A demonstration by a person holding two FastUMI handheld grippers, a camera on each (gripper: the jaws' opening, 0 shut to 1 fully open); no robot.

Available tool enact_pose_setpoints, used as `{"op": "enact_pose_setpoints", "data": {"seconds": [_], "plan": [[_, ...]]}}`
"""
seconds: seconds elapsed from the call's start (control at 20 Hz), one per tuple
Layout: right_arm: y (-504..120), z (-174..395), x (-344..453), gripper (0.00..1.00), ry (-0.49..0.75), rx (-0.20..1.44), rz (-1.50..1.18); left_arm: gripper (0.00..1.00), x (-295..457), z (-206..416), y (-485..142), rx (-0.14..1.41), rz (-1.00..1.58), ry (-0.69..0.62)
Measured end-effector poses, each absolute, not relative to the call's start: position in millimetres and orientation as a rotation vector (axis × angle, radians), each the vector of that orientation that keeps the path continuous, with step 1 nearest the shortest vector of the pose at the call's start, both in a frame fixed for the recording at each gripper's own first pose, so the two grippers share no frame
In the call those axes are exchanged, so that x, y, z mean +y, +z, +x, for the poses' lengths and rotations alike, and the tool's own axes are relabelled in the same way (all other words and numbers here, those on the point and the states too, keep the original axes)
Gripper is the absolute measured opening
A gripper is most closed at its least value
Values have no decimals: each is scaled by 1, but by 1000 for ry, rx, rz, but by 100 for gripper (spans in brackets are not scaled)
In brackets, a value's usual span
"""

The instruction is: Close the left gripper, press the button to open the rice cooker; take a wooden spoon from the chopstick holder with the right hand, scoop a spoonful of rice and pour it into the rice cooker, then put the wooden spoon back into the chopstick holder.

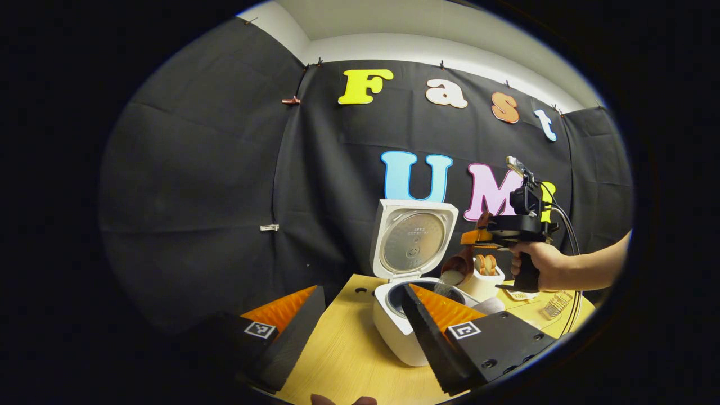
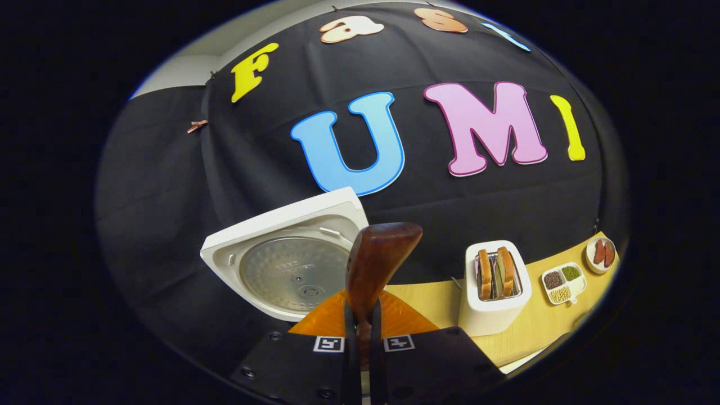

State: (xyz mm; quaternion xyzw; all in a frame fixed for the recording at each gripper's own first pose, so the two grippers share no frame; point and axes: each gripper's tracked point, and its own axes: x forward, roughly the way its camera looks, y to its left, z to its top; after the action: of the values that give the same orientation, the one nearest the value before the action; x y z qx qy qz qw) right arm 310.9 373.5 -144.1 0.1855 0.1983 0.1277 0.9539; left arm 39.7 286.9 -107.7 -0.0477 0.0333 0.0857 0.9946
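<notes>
Left gripper (image 1: 360,315): fingers spread, holding nothing.
Right gripper (image 2: 363,329): clamped on one wooden spoon (image 2: 377,264), bowl tipped over rice cooker (image 1: 405,320).
Rice cooker: one, lid up.
Toaster (image 2: 495,292): one, two slices.
Pot interior: largely hidden.

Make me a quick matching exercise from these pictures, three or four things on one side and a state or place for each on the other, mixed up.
1. rice cooker lid
2. wooden spoon
3. left gripper
4. toaster

a. open, holding nothing
b. raised upright
c. holds two bread slices
d. clamped in the right gripper

Pairs: 1-b, 2-d, 3-a, 4-c
</notes>
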Motion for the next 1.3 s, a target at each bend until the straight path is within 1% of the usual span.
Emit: {"op": "enact_pose_setpoints", "data": {"seconds": [0.3, 0.5, 0.7, 0.85, 0.95, 1.05, 1.3], "plan": [[-118, 300, 408, 10, 370, 305, 111, 95, 286, 32, -107, 62, -99, 178], [-110, 291, 427, 10, 439, 239, -129, 95, 285, 27, -104, 56, -87, 182], [-100, 282, 436, 11, 496, 169, -323, 95, 284, 22, -102, 48, -95, 185], [-92, 274, 440, 11, 519, 123, -411, 95, 283, 13, -102, 44, -88, 195], [-95, 265, 445, 10, 526, 119, -413, 95, 279, -2, -106, 45, -91, 198], [-95, 267, 438, 11, 516, 158, -342, 95, 277, -8, -105, 42, -89, 204], [-101, 277, 398, 11, 408, 319, 18, 95, 270, -16, -98, 38, -65, 222]]}}
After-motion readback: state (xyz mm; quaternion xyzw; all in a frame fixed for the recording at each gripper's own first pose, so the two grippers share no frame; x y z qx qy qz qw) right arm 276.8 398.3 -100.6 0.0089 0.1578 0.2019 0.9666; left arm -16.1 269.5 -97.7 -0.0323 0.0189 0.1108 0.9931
